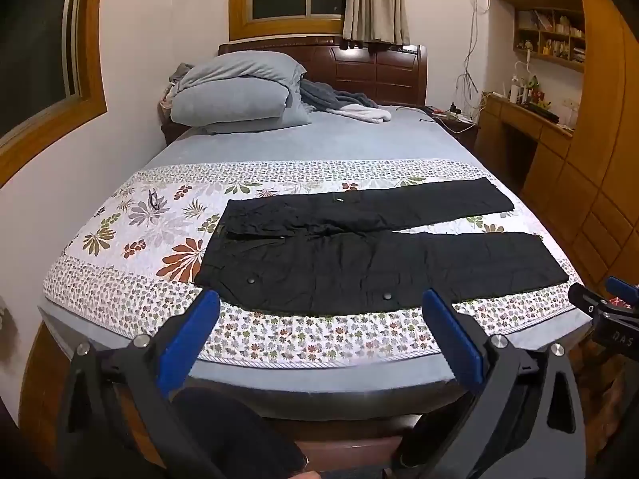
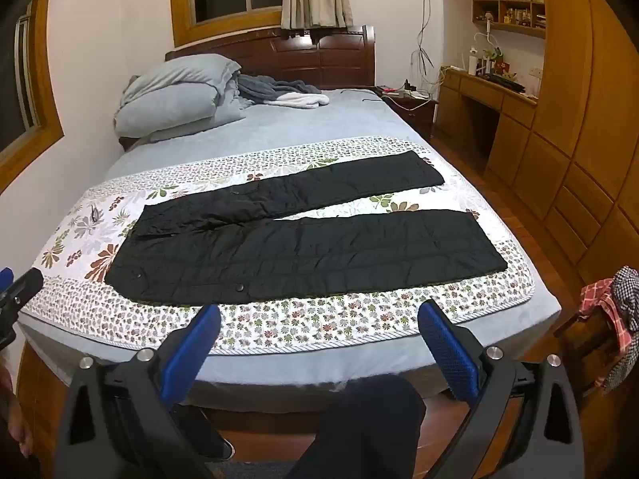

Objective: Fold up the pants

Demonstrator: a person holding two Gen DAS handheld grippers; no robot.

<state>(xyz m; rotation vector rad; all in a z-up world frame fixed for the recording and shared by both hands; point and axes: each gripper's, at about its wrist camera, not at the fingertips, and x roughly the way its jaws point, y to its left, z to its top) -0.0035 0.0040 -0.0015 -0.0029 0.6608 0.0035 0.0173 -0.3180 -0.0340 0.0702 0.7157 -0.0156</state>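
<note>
The pair of black quilted fabric pants (image 1: 371, 247) (image 2: 295, 239) lies spread flat across the near part of the bed, on a white quilted coverlet printed with flowers and leaves (image 1: 151, 223) (image 2: 359, 319). The waistband sits toward the left, and the two legs run out to the right, apart from each other with a strip of the floral print showing between them. Round snap buttons show along the near edge of the closer leg. The coverlet rests on a pale blue bed sheet (image 1: 319, 139) (image 2: 287, 127). The left gripper (image 1: 319, 303) hovers short of the foot of the bed, its blue-padded fingers (image 1: 187, 343) spread wide and holding nothing, clear of the cloth. The right gripper (image 2: 319, 315) is likewise held before the bed edge, jaws wide apart and empty. At the head of the bed a folded pale blue duvet (image 1: 239, 92) (image 2: 175, 92) is stacked at the left, just beside a rumpled grey and white blanket (image 1: 343, 103) (image 2: 283, 92). Behind them stands the dark brown wooden headboard (image 1: 379, 72) (image 2: 327, 56). Light wooden cabinets with drawers (image 1: 579, 183) (image 2: 567, 159) line the right side of the room.
</note>
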